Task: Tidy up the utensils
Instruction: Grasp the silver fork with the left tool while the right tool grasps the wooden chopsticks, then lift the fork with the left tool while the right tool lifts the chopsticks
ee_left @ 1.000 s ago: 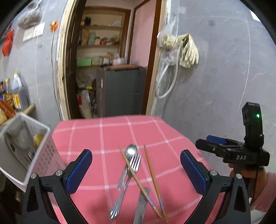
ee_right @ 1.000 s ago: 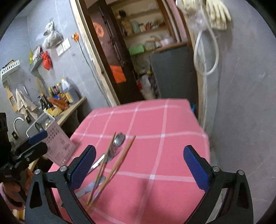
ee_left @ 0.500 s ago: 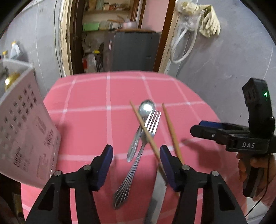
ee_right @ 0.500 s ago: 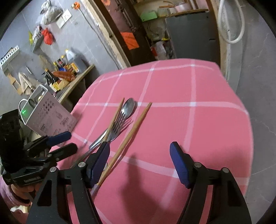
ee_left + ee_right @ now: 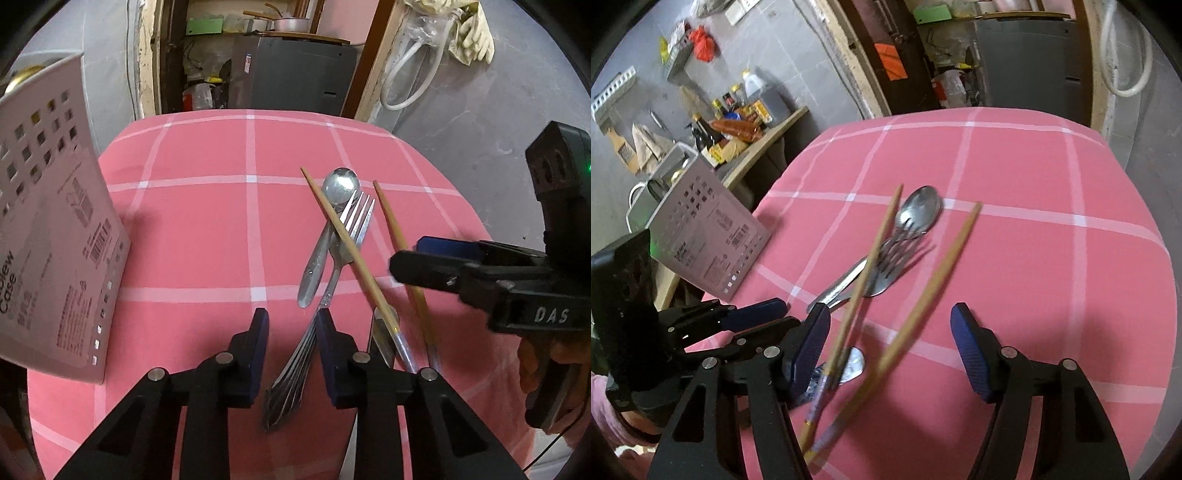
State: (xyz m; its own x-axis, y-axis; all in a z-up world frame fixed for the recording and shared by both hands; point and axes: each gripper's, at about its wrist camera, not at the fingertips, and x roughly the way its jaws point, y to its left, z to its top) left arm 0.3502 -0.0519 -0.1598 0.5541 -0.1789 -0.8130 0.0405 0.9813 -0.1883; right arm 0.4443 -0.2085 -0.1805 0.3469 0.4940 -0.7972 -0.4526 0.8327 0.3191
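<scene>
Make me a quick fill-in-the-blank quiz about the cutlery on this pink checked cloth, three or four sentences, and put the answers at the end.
1. One chopstick lies diagonally across the spoon and the ____.
2. The pink cloth is crossed by ____ lines.
3. At the cloth's left edge in the left wrist view stands a perforated white ____.
4. The number of chopsticks on the cloth is ____.

Missing words: fork; white; basket; two

Pink tablecloth (image 5: 207,229) with a white grid of lines. On it, a shiny silver spoon (image 5: 338,192) and silver fork (image 5: 351,229), crossed by tan chopsticks (image 5: 347,240). Left of them, a white perforated case (image 5: 48,221) with dark print. Blue pads (image 5: 809,343) on black gripper arms.
</scene>
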